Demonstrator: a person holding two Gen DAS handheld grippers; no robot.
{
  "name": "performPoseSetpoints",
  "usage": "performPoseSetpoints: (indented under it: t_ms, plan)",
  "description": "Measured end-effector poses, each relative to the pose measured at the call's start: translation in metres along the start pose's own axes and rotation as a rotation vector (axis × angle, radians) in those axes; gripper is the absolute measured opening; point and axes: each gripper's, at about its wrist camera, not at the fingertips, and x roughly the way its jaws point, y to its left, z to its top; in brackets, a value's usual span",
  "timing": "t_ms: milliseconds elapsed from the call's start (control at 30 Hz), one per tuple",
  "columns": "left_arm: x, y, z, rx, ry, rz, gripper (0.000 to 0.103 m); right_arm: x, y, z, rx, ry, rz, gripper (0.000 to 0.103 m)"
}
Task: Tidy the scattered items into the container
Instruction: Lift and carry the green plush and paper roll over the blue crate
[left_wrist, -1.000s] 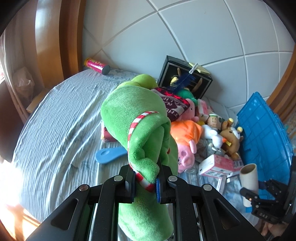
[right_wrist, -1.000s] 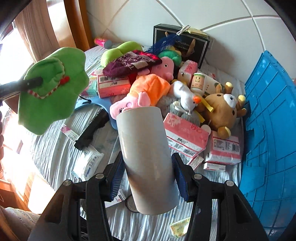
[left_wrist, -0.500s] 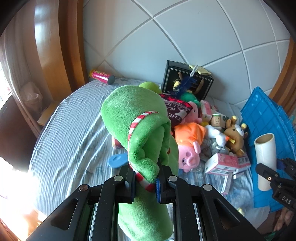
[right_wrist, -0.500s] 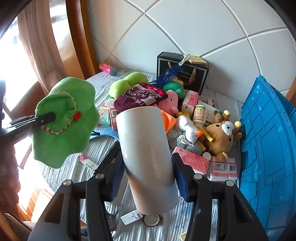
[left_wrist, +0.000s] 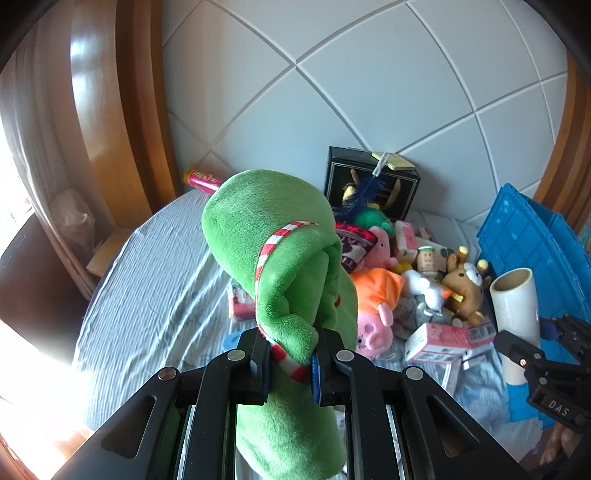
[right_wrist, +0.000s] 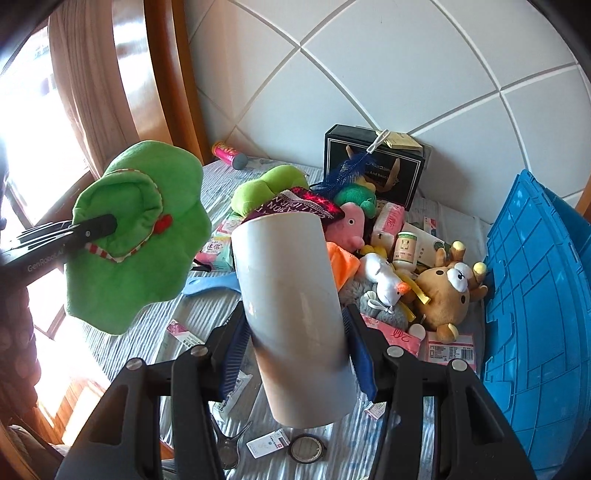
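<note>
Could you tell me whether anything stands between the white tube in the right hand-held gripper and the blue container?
Nothing visible does. The white tube is held above the clutter, and the blue container lies just to its right across open air; the toys sit lower, on the bed.

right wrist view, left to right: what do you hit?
Left gripper → green plush → white tube in right gripper → white duck → brown bear → blue crate.
</note>
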Motion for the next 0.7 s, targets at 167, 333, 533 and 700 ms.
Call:
performPoseSetpoints:
  t_ms: [167,333,533,700]
  plan:
    - [-0.01,-0.01,0.004,-0.003,-0.016,0.016,0.015,-0.01,-0.007,0.003,-0.03,-0.025,0.002,0.05]
    - [-0.021,-0.025,0.007,0.003,-0.04,0.03,0.015,-0.021,-0.017,0.005,-0.046,-0.049,0.019,0.05]
    - [-0.034,-0.048,0.011,0.006,-0.071,0.041,0.015,-0.037,-0.034,0.006,-0.074,-0.08,0.02,0.05]
    - [-0.043,-0.073,0.013,0.012,-0.098,0.035,0.015,-0.053,-0.054,0.005,-0.076,-0.106,0.014,0.05]
